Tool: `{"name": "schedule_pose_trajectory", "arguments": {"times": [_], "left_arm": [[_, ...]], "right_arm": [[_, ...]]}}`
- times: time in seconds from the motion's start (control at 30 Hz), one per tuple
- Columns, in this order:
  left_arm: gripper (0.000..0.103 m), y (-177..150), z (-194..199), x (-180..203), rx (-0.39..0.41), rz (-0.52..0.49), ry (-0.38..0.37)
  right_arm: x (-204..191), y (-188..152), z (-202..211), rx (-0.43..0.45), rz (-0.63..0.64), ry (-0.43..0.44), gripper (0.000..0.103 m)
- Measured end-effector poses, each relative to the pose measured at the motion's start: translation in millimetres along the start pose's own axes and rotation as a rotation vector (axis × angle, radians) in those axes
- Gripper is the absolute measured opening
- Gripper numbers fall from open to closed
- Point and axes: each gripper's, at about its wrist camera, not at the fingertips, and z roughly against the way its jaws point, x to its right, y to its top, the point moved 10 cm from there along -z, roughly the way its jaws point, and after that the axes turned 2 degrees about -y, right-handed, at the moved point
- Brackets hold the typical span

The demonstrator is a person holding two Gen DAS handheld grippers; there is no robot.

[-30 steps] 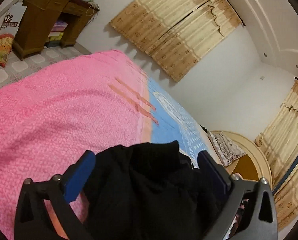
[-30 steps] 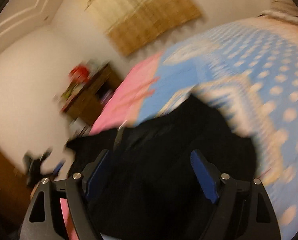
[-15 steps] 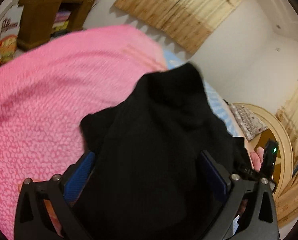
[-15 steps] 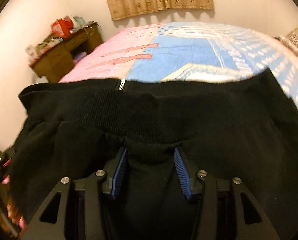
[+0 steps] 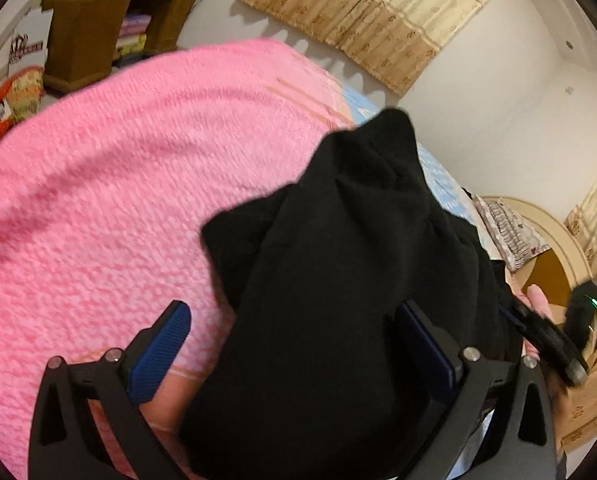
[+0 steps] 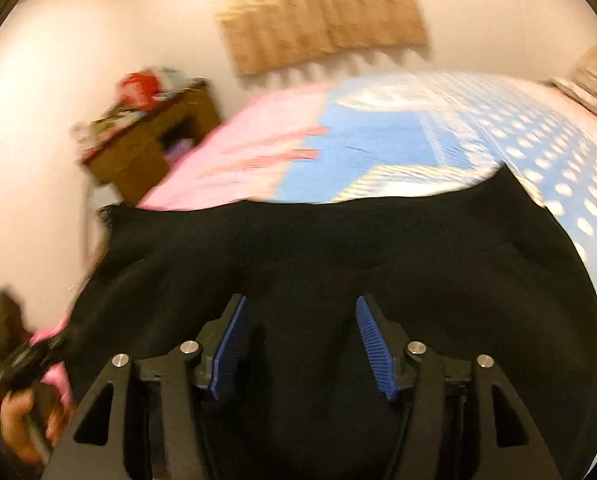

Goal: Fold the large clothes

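Note:
A large black garment (image 5: 338,260) lies bunched over the pink blanket (image 5: 98,200) of a bed and runs back between the fingers of my left gripper (image 5: 292,320). Its jaws stand wide; the left blue pad (image 5: 162,344) is clear of the cloth and the right one is half covered by it. In the right wrist view the same black garment (image 6: 338,248) stretches across the blue dotted sheet (image 6: 378,140). My right gripper (image 6: 300,304) has its jaws opening, with black cloth lying loose between them. The picture there is blurred.
A wooden desk (image 5: 98,20) piled with things stands past the bed's far left. Tan curtains (image 5: 370,8) hang on the white wall. A patterned pillow (image 5: 510,236) lies by a round headboard at right. A person's hand (image 6: 22,420) holds the left gripper's handle.
The black garment has spread forward over the pink blanket. The right gripper narrowed onto a bunch of cloth, then widened again, and its view swung sideways. The left gripper dipped lower.

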Motion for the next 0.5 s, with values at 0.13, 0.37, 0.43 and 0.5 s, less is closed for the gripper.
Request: {"name": "schedule_pose_trajectory", "arguments": {"times": [0.13, 0.37, 0.43, 0.5], "left_arm": [[0.103, 7, -3, -6, -0.002, -0.008, 0.039], [0.103, 6, -27, -14, -0.057, -0.021, 0.048], [0.103, 8, -23, -18, -0.040, -0.017, 0.038], [0.103, 10, -28, -21, -0.047, 0.013, 0.016]], "right_arm": [[-6, -32, 3, -0.021, 0.132, -0.114, 0.061], [29, -43, 8, -0.054, 0.056, -0.074, 0.067], [21, -33, 24, -0.002, 0.064, -0.062, 0.068], [4, -26, 39, 0.030, 0.056, 0.008, 0.068]]}}
